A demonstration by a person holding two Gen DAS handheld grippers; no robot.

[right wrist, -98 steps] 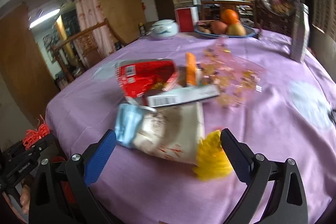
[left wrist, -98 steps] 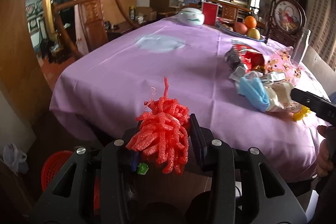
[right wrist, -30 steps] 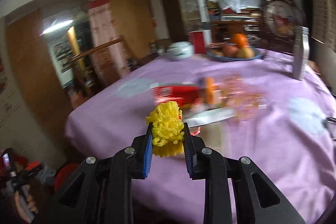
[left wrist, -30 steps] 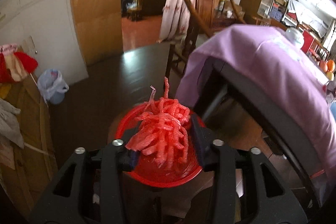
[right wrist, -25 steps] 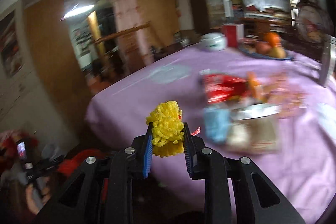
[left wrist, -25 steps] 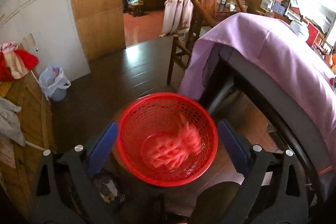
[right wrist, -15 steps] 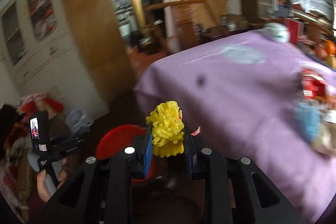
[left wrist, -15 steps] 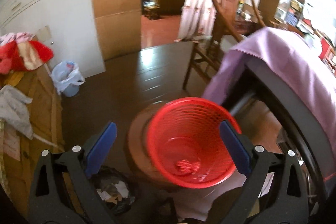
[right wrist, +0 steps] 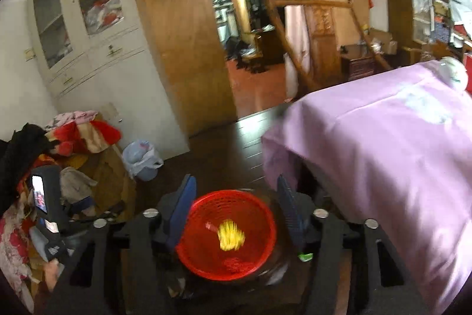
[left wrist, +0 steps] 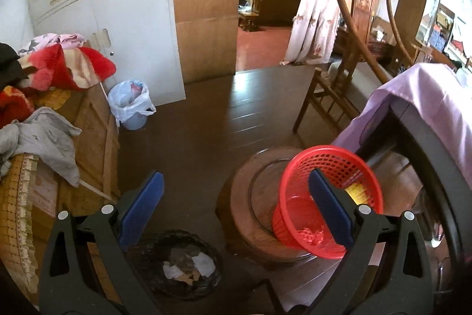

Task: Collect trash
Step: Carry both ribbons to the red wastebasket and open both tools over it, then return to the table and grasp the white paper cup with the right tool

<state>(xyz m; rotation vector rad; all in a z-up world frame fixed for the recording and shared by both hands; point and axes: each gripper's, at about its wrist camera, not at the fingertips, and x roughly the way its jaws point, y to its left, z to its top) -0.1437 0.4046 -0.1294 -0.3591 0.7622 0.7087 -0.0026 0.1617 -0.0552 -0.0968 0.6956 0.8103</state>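
Note:
A red mesh basket (left wrist: 330, 170) stands on a round wooden stool (left wrist: 244, 197) beside the table; it also shows in the right wrist view (right wrist: 206, 205). The red foam net (left wrist: 309, 235) lies at its bottom, also seen in the right wrist view (right wrist: 236, 263). A yellow foam net (right wrist: 230, 235) is blurred, falling inside the basket, and shows through the mesh in the left wrist view (left wrist: 357, 192). My right gripper (right wrist: 236, 208) is open and empty right above the basket. My left gripper (left wrist: 236, 208) is open and empty, left of the basket.
A table with a purple cloth (right wrist: 383, 143) stands right of the basket. A dark wicker bin (left wrist: 180, 262) with paper sits on the floor below my left gripper. A bagged blue bin (left wrist: 131, 105), a wooden chair (left wrist: 348, 90) and piled clothes (left wrist: 44, 73) surround the dark floor.
My right gripper opened over the red basket and dropped the yellow foam net, which is falling in. My left gripper, open since dropping the red net, drifted left of the basket.

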